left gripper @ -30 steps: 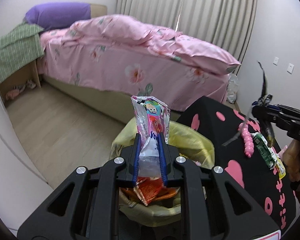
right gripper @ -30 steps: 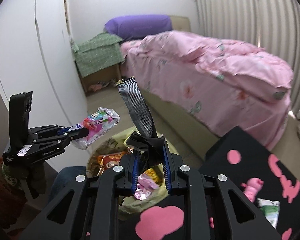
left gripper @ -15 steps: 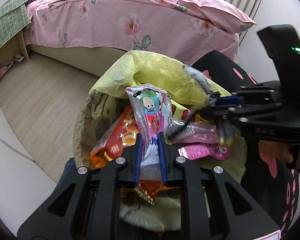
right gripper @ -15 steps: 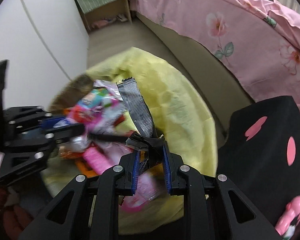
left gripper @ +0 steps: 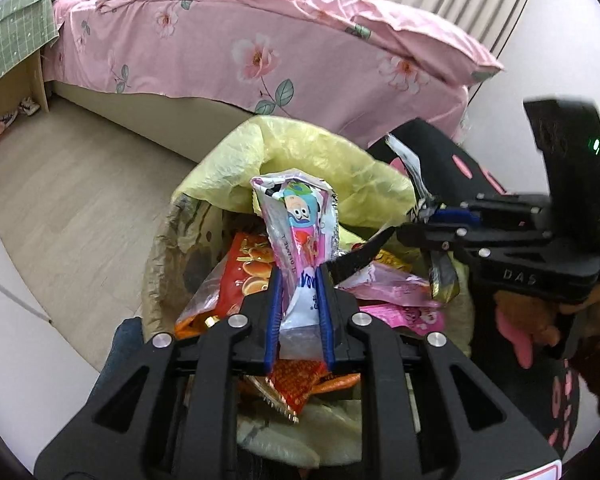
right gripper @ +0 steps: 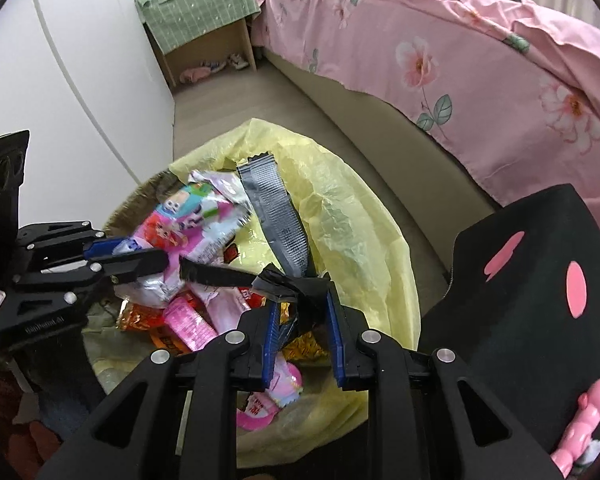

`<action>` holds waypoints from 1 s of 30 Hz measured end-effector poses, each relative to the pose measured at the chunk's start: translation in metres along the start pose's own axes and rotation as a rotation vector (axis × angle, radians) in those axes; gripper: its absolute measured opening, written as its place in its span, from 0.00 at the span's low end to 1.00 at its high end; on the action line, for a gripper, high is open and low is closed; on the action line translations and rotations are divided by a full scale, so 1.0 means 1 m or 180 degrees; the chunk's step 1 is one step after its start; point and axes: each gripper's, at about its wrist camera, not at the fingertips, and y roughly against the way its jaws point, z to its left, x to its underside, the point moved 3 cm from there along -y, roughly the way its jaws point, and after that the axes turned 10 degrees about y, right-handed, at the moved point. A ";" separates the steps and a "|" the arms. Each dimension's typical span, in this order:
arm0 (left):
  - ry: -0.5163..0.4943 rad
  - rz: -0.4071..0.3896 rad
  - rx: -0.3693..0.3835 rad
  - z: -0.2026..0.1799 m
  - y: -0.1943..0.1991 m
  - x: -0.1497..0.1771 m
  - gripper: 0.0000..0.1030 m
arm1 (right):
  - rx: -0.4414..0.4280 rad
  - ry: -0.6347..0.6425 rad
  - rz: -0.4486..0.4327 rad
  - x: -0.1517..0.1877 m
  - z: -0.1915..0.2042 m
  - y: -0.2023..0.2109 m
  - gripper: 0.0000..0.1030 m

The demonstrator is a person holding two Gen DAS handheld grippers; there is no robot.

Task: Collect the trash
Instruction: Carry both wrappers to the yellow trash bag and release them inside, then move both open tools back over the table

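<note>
1. The left gripper (left gripper: 298,276) holds a crinkled plastic snack wrapper with a cartoon face, pink, white and light blue (left gripper: 296,224), between its blue pads. The jaws are opening, yet the wrapper stands between them and the pads touch its lower part.
2. This cartoon wrapper stands almost upright over the open mouth of the bin. Its top edge is crumpled and shiny, and the lower part is more clear and white.
3. The right gripper (right gripper: 302,298) has a long silver-grey foil wrapper with a black crumpled end (right gripper: 276,208) between its blue pads. Its jaws are also opening, with the black end between them.
4. The grey foil strip rises tilted from the jaws, over the far side of the bin; its top edge is toothed.
5. Both grippers are above the round bin lined with a thin yellow plastic bag (right gripper: 340,208). Inside lie many wrappers: red-orange snack bags (left gripper: 244,276) and pink packets (right gripper: 188,324).
6. Just beside the bin stands a black surface with pink spots (right gripper: 540,304).
7. Behind is a bed with a pink flowered cover (left gripper: 228,36).
</note>
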 end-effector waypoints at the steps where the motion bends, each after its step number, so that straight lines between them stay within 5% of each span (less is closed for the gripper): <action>1: 0.0005 -0.0020 0.0009 0.000 0.006 -0.001 0.23 | -0.0025 -0.0028 -0.0005 0.002 0.000 0.001 0.24; 3: 0.0012 -0.0082 -0.0006 0.000 0.016 -0.004 0.31 | -0.0089 -0.0077 -0.0007 0.004 0.001 0.004 0.37; 8: 0.0096 -0.0342 -0.0117 0.002 0.047 -0.015 0.40 | -0.0165 -0.0094 -0.0160 0.005 0.009 0.021 0.49; 12: 0.0175 -0.0608 -0.0295 -0.002 0.071 -0.025 0.42 | -0.0098 -0.0061 -0.0390 0.007 0.013 0.049 0.49; 18: 0.0188 -0.0857 -0.0234 -0.029 0.094 -0.032 0.45 | 0.0231 -0.0108 -0.0820 0.028 0.006 0.117 0.49; 23: -0.0040 -0.0847 0.0027 -0.085 0.091 -0.025 0.49 | 0.0662 -0.0251 -0.1109 0.080 -0.013 0.187 0.49; 30: -0.0593 -0.0531 0.0391 -0.181 0.058 0.006 0.50 | 0.1447 -0.0715 -0.1112 0.186 -0.053 0.259 0.49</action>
